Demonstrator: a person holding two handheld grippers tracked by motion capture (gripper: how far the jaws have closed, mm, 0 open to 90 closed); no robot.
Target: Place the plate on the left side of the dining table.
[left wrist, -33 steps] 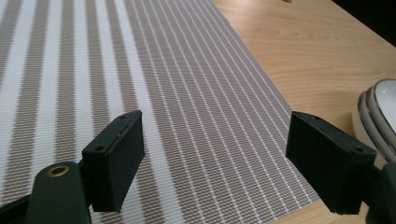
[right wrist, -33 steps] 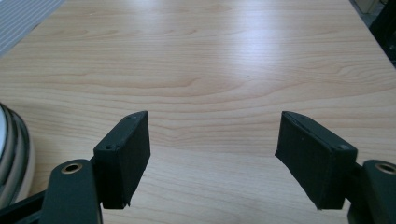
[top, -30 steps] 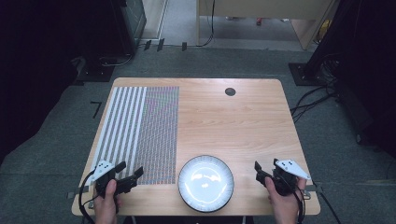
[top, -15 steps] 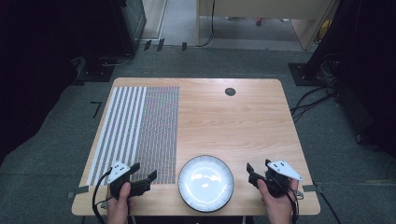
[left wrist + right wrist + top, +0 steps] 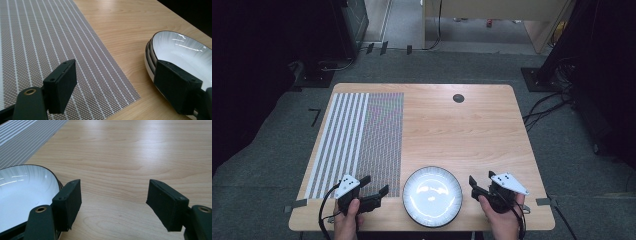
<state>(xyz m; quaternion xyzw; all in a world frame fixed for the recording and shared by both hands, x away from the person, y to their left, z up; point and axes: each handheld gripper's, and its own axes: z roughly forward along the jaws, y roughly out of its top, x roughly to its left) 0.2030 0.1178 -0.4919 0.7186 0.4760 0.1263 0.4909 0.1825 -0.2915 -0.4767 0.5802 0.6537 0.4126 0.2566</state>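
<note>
table (image 5: 472,130): one, light wood top, sits on dark carpet. Everything below is on it or over it.
placemat (image 5: 362,135): one, woven, striped. Pale broad stripes on its far-left part, finer brown weave on the part nearer the middle. Lies flat on the table's left half, its near right corner just beside the bowls.
bowls (image 5: 432,196): white inside, thin dark rim. High view reads as one; my left gripper view (image 5: 180,52) shows stacked rims at the edge, looks like three nested, exact count hard to call. Stack stands upright at the near edge of the table, between my two grippers, on bare wood, just off the placemat.
left gripper (image 5: 374,187): one, in my left hand (image 5: 348,220), low over the placemat's near right corner. Jaws spread wide, nothing between the pads. In its own view one pad (image 5: 61,85) is over the mat and the other sits in front of the bowls' rim; can't tell if it touches.
right gripper (image 5: 473,186): one, in my right hand (image 5: 502,217), just right of the bowls. Jaws spread wide, bare wood between them, nothing gripped. In its own view the bowls (image 5: 22,195) are beside the left pad (image 5: 68,202), outside the gap.
grommet (image 5: 458,98): one, small dark round, far side of the table, well apart from all else.
</note>
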